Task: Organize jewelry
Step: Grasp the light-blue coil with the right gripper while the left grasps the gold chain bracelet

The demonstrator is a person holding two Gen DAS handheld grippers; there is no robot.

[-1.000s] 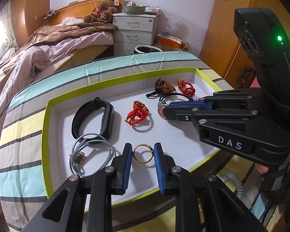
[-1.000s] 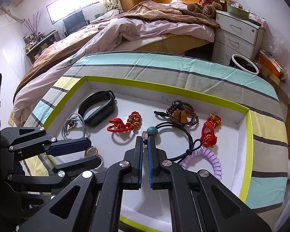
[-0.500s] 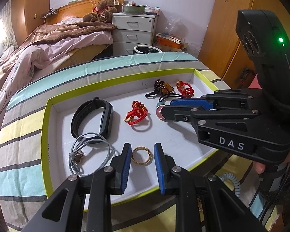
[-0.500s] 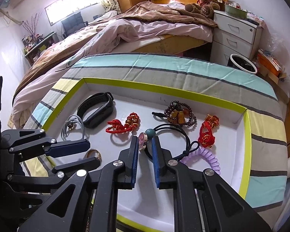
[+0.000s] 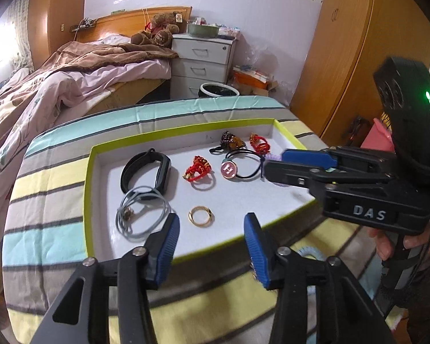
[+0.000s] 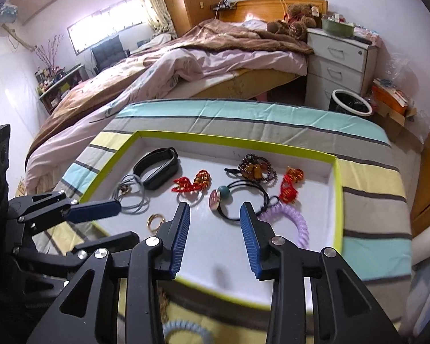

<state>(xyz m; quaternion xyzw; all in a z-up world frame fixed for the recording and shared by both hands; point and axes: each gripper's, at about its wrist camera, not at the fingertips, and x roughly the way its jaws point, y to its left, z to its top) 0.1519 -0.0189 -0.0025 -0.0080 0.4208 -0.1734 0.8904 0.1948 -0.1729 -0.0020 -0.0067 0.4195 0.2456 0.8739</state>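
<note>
A white tray with a lime rim (image 5: 186, 132) (image 6: 238, 140) lies on the striped cloth and holds the jewelry. In it lie a gold ring (image 5: 200, 216) (image 6: 155, 220), a black band (image 5: 146, 172) (image 6: 157, 167), a grey cord loop (image 5: 142, 215) (image 6: 130, 193), a red knot charm (image 5: 197, 169) (image 6: 190, 183), a black hair tie with a pink disc (image 5: 230, 169) (image 6: 216, 199), a dark bead bracelet (image 6: 256, 169), a second red charm (image 6: 289, 185) and a purple coil tie (image 6: 289, 218). My left gripper (image 5: 212, 233) is open, just short of the ring. My right gripper (image 6: 215, 225) is open and empty, near the hair tie.
A light blue coil tie (image 6: 186, 332) lies on the cloth at the tray's near edge. A bed (image 6: 186, 66), a white drawer unit (image 5: 200, 60) and a bin (image 6: 349, 104) stand beyond the table. A wooden wardrobe (image 5: 358, 57) is at the right.
Both grippers have opened wide and pulled back toward the tray's near edge. The right gripper let go of the black hair tie, which now lies in the tray.
</note>
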